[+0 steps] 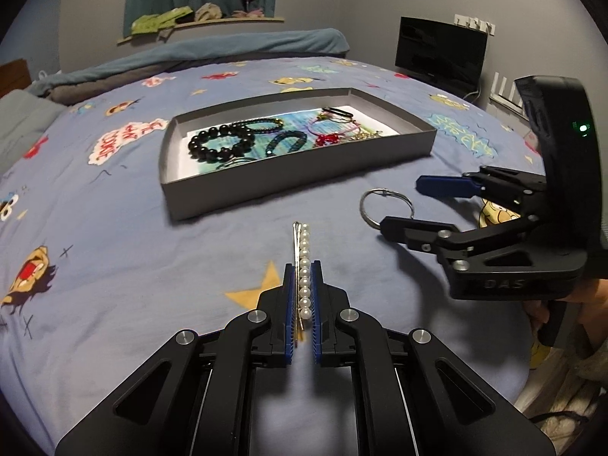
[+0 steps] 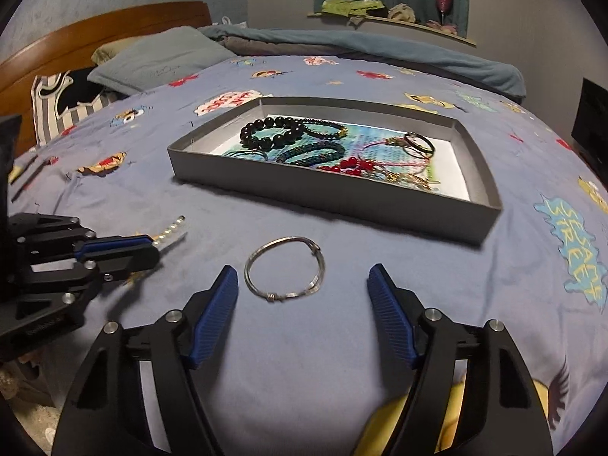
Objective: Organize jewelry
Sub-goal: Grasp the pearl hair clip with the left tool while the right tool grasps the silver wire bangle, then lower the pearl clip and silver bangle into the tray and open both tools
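Observation:
A pearl hair clip (image 1: 303,266) with a gold pin lies between the fingers of my left gripper (image 1: 303,273), which is shut on it; its tip shows in the right wrist view (image 2: 171,230). A silver wire bangle (image 2: 284,268) lies flat on the bedspread, just ahead of my open right gripper (image 2: 302,279). In the left wrist view the bangle (image 1: 385,207) sits between the right gripper's fingers (image 1: 408,205). A grey tray (image 1: 266,186) holds a black bead bracelet (image 1: 222,144), dark beaded bracelets, red beads and a gold chain.
The bed carries a blue cartoon-print cover (image 1: 114,250). Pillows (image 2: 159,59) and a wooden headboard (image 2: 95,34) lie beyond the tray. A black screen (image 1: 440,53) stands by the wall at right. A shelf (image 1: 201,22) with cloths hangs on the far wall.

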A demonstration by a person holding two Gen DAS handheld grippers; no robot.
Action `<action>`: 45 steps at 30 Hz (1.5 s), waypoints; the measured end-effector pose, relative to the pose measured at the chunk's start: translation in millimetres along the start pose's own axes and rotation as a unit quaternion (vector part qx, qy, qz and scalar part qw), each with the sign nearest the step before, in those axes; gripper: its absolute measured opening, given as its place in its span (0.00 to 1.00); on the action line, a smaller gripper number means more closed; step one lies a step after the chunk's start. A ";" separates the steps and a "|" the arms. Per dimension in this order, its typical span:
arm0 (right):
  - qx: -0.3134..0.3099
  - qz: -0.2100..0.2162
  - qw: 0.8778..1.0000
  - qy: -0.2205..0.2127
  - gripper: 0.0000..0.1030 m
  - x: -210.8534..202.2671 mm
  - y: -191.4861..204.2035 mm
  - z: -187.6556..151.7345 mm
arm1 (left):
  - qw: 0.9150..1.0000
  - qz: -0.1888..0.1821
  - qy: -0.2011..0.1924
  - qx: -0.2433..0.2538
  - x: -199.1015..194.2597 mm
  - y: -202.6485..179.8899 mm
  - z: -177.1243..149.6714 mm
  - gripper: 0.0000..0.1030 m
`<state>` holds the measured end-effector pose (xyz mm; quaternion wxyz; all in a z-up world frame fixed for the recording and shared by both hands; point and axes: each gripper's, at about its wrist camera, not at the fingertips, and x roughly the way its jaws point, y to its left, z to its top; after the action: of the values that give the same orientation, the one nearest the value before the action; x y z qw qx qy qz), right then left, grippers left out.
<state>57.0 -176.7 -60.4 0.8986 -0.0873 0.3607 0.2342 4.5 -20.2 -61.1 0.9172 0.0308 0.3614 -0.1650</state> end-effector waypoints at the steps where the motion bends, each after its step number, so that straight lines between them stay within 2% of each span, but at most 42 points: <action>1: -0.003 -0.001 1.000 0.002 0.63 2.5 1.8 1.0 | 1.000 -0.001 0.001 -0.001 0.2 0.7 0.2 0.08; 3: -0.012 -0.004 1.000 0.005 0.59 7.2 5.6 2.8 | 1.000 0.000 0.002 -0.002 0.8 1.4 -0.1 0.08; 5: -0.021 -0.006 1.000 0.007 0.48 9.2 8.1 2.8 | 1.000 -0.001 0.003 -0.003 1.5 1.3 -0.7 0.08; 6: -0.022 -0.007 1.000 0.006 0.46 9.2 8.1 2.6 | 1.000 -0.003 0.006 -0.004 2.5 1.3 -1.4 0.08; 17: 0.008 0.005 0.999 -0.037 0.46 -18.9 -5.7 4.4 | 1.000 -0.015 -0.010 -0.012 -10.4 9.3 9.5 0.08; 22: 0.024 0.007 0.998 -0.061 0.46 -32.1 -21.5 18.7 | 1.000 -0.015 -0.015 -0.009 -9.6 17.0 36.7 0.08; 26: 0.025 -0.011 0.997 -0.066 0.46 -27.2 -41.3 40.2 | 0.999 -0.033 -0.020 -0.005 -3.9 19.6 68.9 0.08; 30: 0.033 -0.021 0.997 -0.065 0.46 -10.7 -64.8 65.5 | 0.999 -0.043 -0.015 0.017 19.3 15.4 106.3 0.08; 35: 0.027 -0.041 0.998 -0.041 0.46 24.7 -92.6 90.9 | 0.998 -0.054 0.015 0.034 69.9 17.5 145.1 0.08; 40: 0.034 -0.040 0.999 -0.003 0.46 56.4 -105.9 105.9 | 0.996 -0.064 0.051 0.036 113.1 18.2 172.1 0.08; 45: 0.028 -0.038 0.999 0.026 0.46 73.5 -107.2 107.9 | 0.993 -0.052 0.089 0.053 149.8 13.0 185.7 0.08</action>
<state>220.7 -209.0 -34.2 0.8994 -0.0819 0.3864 0.1873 232.5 -82.5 -25.9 0.8687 0.0753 0.4332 -0.2283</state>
